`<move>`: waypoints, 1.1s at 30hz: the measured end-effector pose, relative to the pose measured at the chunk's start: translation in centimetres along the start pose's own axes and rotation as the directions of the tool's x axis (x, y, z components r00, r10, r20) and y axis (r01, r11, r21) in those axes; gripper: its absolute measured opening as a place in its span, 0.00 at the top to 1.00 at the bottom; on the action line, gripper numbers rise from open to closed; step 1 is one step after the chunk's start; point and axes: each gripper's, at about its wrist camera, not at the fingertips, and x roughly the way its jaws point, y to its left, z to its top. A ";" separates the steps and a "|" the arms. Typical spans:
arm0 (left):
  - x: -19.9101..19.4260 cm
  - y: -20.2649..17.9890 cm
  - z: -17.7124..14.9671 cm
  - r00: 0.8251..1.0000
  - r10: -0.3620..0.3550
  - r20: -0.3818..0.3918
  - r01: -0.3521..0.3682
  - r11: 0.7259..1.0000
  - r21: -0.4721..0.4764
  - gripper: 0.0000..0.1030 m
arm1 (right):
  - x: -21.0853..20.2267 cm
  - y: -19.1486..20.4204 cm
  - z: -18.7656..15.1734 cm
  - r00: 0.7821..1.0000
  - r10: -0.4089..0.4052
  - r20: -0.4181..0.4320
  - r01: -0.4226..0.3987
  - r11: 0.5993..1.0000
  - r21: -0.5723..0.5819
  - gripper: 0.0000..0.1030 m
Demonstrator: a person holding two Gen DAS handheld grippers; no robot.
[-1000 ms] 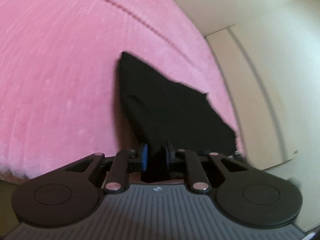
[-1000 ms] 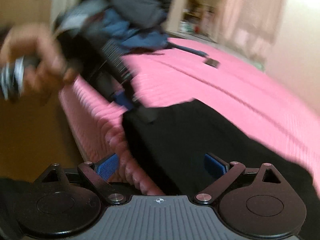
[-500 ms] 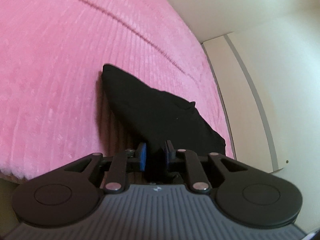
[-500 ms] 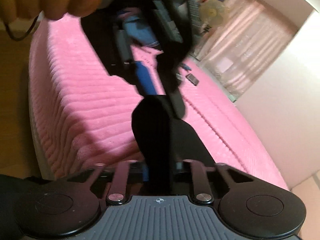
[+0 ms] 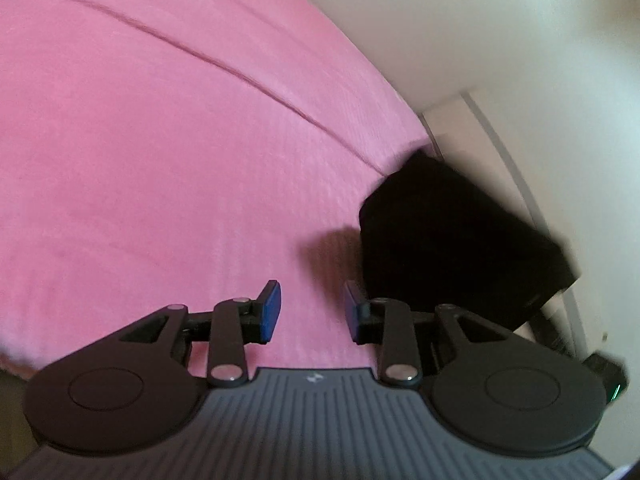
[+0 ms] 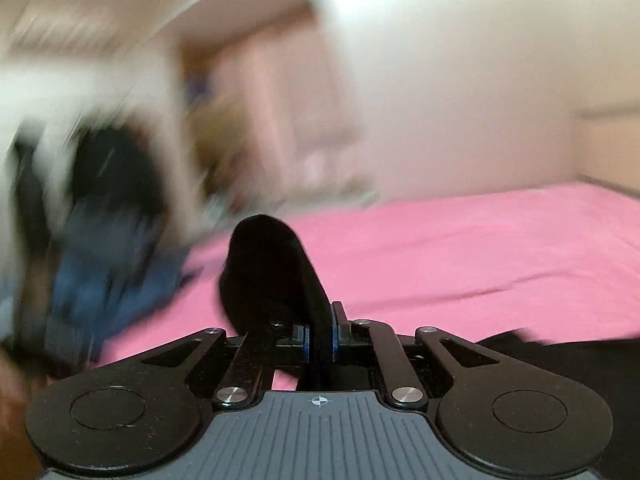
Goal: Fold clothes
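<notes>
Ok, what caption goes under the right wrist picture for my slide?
Right gripper shut on a fold of black cloth above the pink bed cover.

Left claw [image 5: 310,312]: matte black linkage arms joined by silver pivot screws, each finger tipped with a blue pad [image 5: 271,312]. Two round black housings flank a grey ribbed centre plate bearing a small white mark. Right claw [image 6: 320,342]: identical black build, silver screws, blue pad edges, grey ribbed plate with a crosshair mark.
</notes>
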 end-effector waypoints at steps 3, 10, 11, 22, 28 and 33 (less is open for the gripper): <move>3.3 -3.4 -0.2 0.998 -0.027 -0.049 0.031 0.996 0.083 0.73 | -3.8 -8.7 2.8 0.982 -0.144 0.121 0.115 0.969 0.220 0.92; 11.8 -10.6 -2.6 0.974 -0.077 -0.212 0.125 0.967 0.222 0.73 | -10.0 -27.4 -4.9 0.888 -0.458 0.032 0.331 0.688 0.646 0.92; 12.8 -11.5 -3.1 0.969 -0.077 -0.234 0.135 0.961 0.240 0.73 | -10.1 -28.9 -6.6 0.880 -0.475 -0.022 0.360 0.635 0.683 0.92; 17.9 -16.4 -5.7 0.944 -0.066 -0.324 0.187 0.915 0.358 0.70 | -11.3 -30.0 -8.8 0.887 -0.462 0.017 0.308 0.618 0.724 0.92; 17.9 -16.6 -5.5 0.943 -0.063 -0.327 0.185 0.915 0.359 0.70 | -9.9 -31.5 -9.0 0.877 -0.479 -0.034 0.346 0.582 0.736 0.92; 19.3 -16.5 -3.7 0.952 -0.034 -0.303 0.153 0.914 0.376 0.68 | -11.1 -31.5 -8.4 0.872 -0.489 -0.020 0.341 0.577 0.743 0.74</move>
